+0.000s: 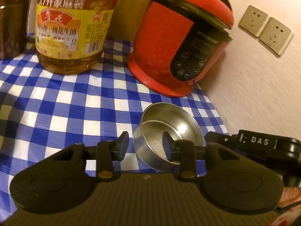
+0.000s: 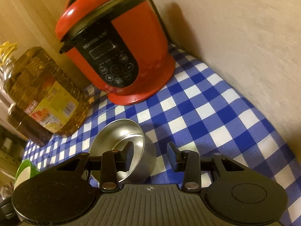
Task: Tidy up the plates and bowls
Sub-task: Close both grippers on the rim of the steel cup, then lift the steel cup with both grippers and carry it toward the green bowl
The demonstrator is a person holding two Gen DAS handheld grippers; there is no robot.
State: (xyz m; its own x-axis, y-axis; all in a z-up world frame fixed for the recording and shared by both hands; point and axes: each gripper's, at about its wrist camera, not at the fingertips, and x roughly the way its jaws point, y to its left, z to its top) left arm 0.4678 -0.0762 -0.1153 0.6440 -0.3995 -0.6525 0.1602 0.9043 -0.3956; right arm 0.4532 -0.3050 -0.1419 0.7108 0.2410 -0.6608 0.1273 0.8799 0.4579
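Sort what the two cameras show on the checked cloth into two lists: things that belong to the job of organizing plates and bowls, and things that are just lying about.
Belongs to the job:
- metal bowls, one nested in another
- green-rimmed dish, only partly in view at the edge

Just lying about:
- red cooker
- oil bottle
- dark container
- wall sockets
- checked cloth

Each gripper (image 1: 145, 146) (image 2: 150, 155) is matte black: two rounded housings, a ribbed central plate, brass-coloured pivot screws and dark blue finger pads (image 1: 123, 146). The right gripper (image 1: 263, 146) carries white "DAS" lettering, apparently a label.
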